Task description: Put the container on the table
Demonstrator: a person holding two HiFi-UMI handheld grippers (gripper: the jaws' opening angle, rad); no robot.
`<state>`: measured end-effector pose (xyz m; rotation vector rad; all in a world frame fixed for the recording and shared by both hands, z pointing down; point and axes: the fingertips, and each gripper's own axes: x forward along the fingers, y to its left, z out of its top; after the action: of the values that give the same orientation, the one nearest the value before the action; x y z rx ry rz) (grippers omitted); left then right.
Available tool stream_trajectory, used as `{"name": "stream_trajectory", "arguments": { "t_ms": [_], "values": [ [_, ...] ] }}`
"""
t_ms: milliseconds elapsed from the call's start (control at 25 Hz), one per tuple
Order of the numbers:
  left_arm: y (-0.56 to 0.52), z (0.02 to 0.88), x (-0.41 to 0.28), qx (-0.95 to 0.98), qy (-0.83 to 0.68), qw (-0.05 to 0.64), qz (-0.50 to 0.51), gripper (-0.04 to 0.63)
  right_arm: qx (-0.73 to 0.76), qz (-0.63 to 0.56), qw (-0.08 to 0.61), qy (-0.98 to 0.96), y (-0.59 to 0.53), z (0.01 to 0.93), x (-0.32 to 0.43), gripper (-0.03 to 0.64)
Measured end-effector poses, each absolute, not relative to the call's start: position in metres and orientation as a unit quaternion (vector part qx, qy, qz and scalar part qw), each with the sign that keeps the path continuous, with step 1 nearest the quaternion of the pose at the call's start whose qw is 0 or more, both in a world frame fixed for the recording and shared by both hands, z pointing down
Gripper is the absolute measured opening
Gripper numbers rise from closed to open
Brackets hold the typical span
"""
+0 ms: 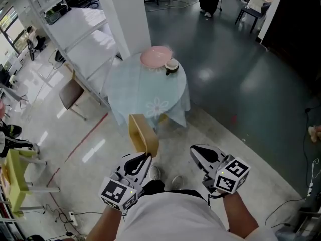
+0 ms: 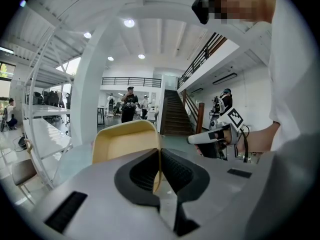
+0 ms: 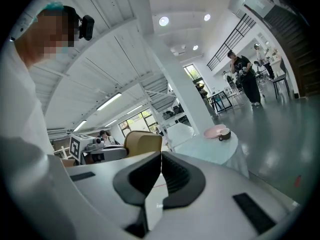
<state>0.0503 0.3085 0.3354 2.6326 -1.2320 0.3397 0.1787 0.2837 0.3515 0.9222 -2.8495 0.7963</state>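
Observation:
A tan open-topped container (image 1: 143,133) hangs just ahead of my left gripper (image 1: 146,157), which is shut on its near wall. In the left gripper view the thin wall of the container (image 2: 126,141) sits pinched between the dark pads. My right gripper (image 1: 195,150) is beside it on the right, shut with nothing between its jaws. The right gripper view shows the container (image 3: 143,143) at left. Ahead stands the round table (image 1: 130,92) with a pale blue cloth, apart from the container.
A pink plate (image 1: 156,56) and a small bowl (image 1: 172,66) sit at the table's far edge. A white shelving rack (image 1: 83,31) and a pillar (image 1: 131,14) stand left of the table, with a brown stool (image 1: 70,95). Cables lie on the floor.

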Motion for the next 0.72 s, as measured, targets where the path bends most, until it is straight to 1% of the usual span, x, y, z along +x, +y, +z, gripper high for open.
{"name": "stream_trajectory", "arguments": {
  "t_ms": [400, 720],
  "values": [
    [0.278, 0.344, 0.046, 0.894, -0.418, 0.116, 0.109, 0.034, 0.304, 0.269, 0.037, -0.913, 0.258, 0.364, 0.179, 0.023],
    [0.228, 0.348, 0.022, 0.896, -0.414, 0.118, 0.112, 0.034, 0.306, 0.275, 0.043, -0.910, 0.211, 0.368, 0.155, 0.023]
  ]
}}
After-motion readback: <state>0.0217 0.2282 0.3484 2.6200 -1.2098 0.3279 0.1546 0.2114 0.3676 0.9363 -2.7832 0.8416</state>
